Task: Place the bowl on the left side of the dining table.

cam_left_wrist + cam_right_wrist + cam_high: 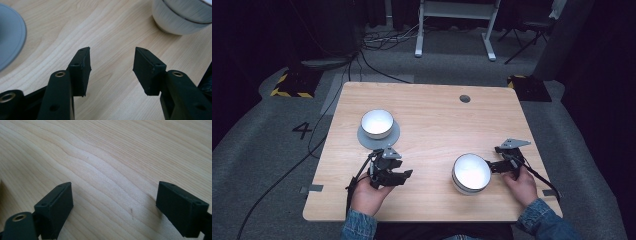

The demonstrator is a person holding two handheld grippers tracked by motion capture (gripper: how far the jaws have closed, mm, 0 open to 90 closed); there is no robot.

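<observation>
- Spanning the middle of the high view, a pale wooden counter (432, 115) stands on a grey carpeted floor (277, 150), with a small round hole (465, 98) near its far edge.
- A grey plate (363, 137) lies on the left half of the counter, and a white bowl (377, 123) sits on it.
- A second white bowl (471, 173) rests directly on the counter, nearer the person and toward the right.
- The left claw (404, 175), held in the person's left hand (368, 196), lies low over the counter just in front of the plate; its jaws stand apart with only bare wood between them, and they point toward the second bowl, which is still well apart from them.
- The right claw (493, 166), held in the right hand (523, 186), sits just beside the second bowl's right side; its jaws are spread wide over bare wood and grip nothing.
- A denim sleeve (542, 220) covers each forearm.
</observation>
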